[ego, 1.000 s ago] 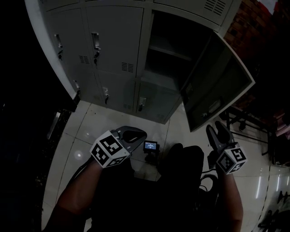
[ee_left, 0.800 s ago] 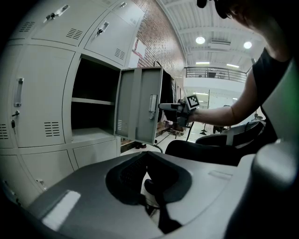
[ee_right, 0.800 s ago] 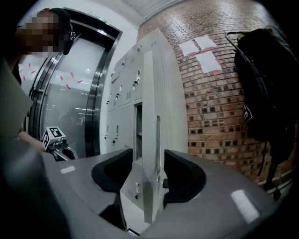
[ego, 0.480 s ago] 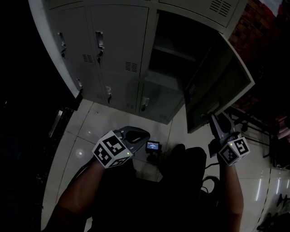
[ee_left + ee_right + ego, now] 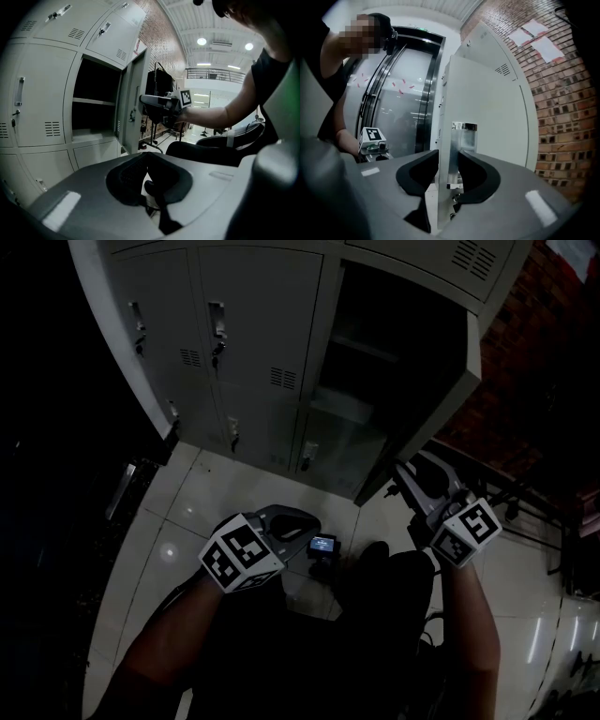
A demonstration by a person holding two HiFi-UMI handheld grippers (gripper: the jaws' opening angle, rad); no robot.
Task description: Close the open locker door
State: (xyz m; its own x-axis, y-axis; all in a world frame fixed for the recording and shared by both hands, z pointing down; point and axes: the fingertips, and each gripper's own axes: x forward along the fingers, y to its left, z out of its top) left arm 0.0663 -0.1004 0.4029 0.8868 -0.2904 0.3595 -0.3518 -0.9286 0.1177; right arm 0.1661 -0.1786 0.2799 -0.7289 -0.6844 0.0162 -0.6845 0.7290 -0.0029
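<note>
Since a second ago the locker door (image 5: 450, 395) has swung about halfway shut toward the locker (image 5: 253, 315) — the right gripper (image 5: 412, 476) has come up onto its free edge. Its jaws are closing round that edge and seem to be just pinching it. Next, press the door flush to the locker. The left gripper (image 5: 281, 521) hangs clenched and empty, well below the locker.

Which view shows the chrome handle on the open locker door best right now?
Right gripper view: the shiny chrome handle on the pale grey locker door fills the centre, with the right gripper closing its jaws on the door edge. Left gripper view shows the door nearly edge-on, handle unclear. Head view is dark, door edge only.
</note>
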